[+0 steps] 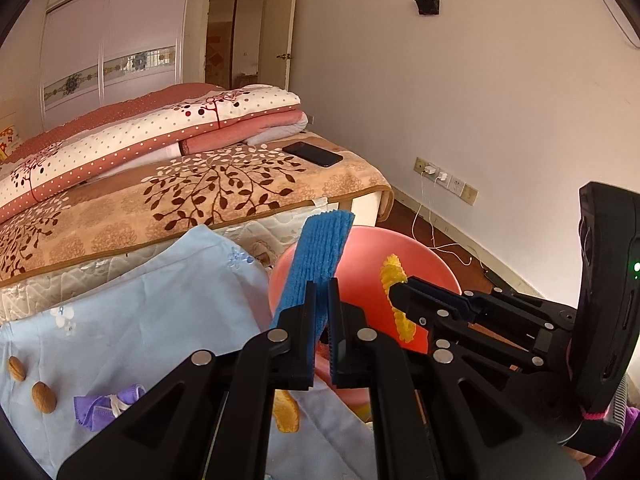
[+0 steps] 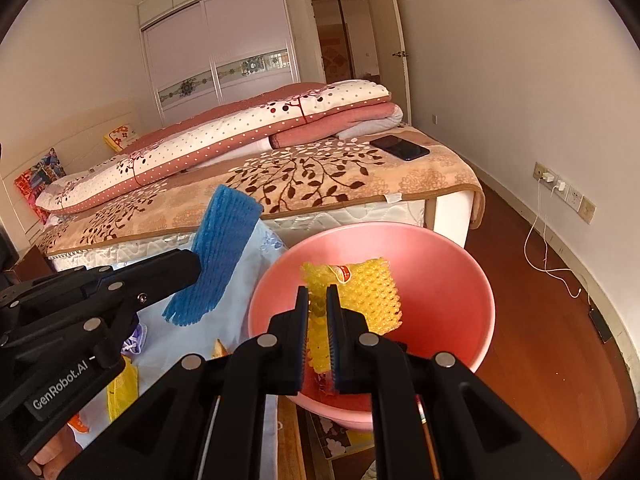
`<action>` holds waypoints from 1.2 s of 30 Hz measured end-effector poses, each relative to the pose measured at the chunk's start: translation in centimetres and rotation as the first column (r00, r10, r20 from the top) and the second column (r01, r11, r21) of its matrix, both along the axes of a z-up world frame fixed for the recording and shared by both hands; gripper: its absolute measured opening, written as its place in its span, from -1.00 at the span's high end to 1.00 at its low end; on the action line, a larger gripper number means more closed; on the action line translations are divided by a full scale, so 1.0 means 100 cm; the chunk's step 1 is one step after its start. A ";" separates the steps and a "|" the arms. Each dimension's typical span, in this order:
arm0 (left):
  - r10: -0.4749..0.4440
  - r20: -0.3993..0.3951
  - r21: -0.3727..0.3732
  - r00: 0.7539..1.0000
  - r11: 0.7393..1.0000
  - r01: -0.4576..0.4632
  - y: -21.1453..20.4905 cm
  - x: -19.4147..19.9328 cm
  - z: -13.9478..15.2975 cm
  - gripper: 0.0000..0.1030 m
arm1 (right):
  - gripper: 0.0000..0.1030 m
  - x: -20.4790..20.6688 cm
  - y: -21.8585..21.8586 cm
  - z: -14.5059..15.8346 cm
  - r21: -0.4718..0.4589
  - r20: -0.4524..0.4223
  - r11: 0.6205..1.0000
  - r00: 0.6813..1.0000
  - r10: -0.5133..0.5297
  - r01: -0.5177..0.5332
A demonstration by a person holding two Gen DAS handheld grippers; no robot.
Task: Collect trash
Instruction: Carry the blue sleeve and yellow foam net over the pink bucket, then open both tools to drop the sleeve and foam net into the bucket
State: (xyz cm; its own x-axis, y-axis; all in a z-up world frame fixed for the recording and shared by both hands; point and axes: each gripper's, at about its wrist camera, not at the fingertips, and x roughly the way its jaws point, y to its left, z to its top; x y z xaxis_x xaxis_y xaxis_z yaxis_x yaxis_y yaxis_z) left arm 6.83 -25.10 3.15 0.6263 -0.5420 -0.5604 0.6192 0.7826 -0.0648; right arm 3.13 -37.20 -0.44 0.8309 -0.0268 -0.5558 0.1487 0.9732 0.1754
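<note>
My left gripper (image 1: 322, 292) is shut on a blue foam net (image 1: 318, 258) and holds it up beside the pink bin (image 1: 432, 260). It also shows in the right wrist view (image 2: 224, 256), left of the bin (image 2: 460, 280). My right gripper (image 2: 318, 300) is shut on a yellow foam net (image 2: 368, 292) and holds it over the bin's mouth. In the left wrist view the right gripper (image 1: 394, 292) holds the yellow net (image 1: 394, 276) over the bin.
A light blue cloth (image 1: 152, 312) covers the table, with two nuts (image 1: 43, 397), a purple wrapper (image 1: 108, 404) and a yellow wrapper (image 1: 286, 410). A bed (image 1: 208, 184) with a phone (image 1: 312, 153) stands behind. A charger cable (image 2: 548, 240) trails on the wooden floor.
</note>
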 end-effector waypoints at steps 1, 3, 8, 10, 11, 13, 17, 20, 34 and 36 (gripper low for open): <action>-0.004 0.000 0.002 1.000 1.000 0.004 -0.004 0.000 0.000 0.91 | 0.83 -0.001 -0.002 -0.001 0.003 -0.001 1.000 1.000 -0.004 0.004; -0.010 0.002 0.008 1.000 1.000 0.010 -0.012 -0.001 -0.002 0.91 | 0.83 -0.001 -0.008 -0.003 0.005 -0.005 1.000 1.000 -0.014 0.014; -0.014 -0.002 0.033 1.000 0.999 0.014 -0.028 0.003 -0.009 0.91 | 0.83 -0.002 -0.019 -0.009 0.012 -0.013 0.999 0.999 -0.032 0.032; -0.015 -0.002 0.045 1.000 0.999 0.015 -0.034 0.004 -0.012 0.91 | 0.83 -0.002 -0.023 -0.012 0.016 -0.018 0.999 0.999 -0.037 0.038; -0.015 -0.003 0.048 1.000 0.999 0.015 -0.036 0.005 -0.014 0.91 | 0.83 -0.001 -0.025 -0.013 0.018 -0.021 0.999 0.999 -0.040 0.041; -0.017 -0.006 0.054 1.000 0.998 0.017 -0.041 0.006 -0.016 0.91 | 0.83 0.000 -0.028 -0.016 0.022 -0.027 0.999 0.999 -0.045 0.046; -0.019 -0.013 0.068 1.000 0.997 0.020 -0.051 0.010 -0.022 0.91 | 0.83 0.003 -0.035 -0.022 0.024 -0.044 0.998 0.998 -0.050 0.052; -0.021 -0.018 0.078 1.000 0.997 0.022 -0.058 0.015 -0.026 0.91 | 0.83 0.006 -0.040 -0.027 0.027 -0.061 0.998 0.997 -0.057 0.059; -0.006 -0.086 0.115 0.996 0.993 0.016 -0.075 0.040 -0.053 0.91 | 0.83 0.025 -0.054 -0.045 0.032 -0.109 0.998 0.992 -0.059 0.063; 0.005 -0.092 0.119 0.996 0.993 0.006 -0.075 0.043 -0.055 0.91 | 0.83 0.027 -0.055 -0.046 0.030 -0.113 0.998 0.992 -0.057 0.061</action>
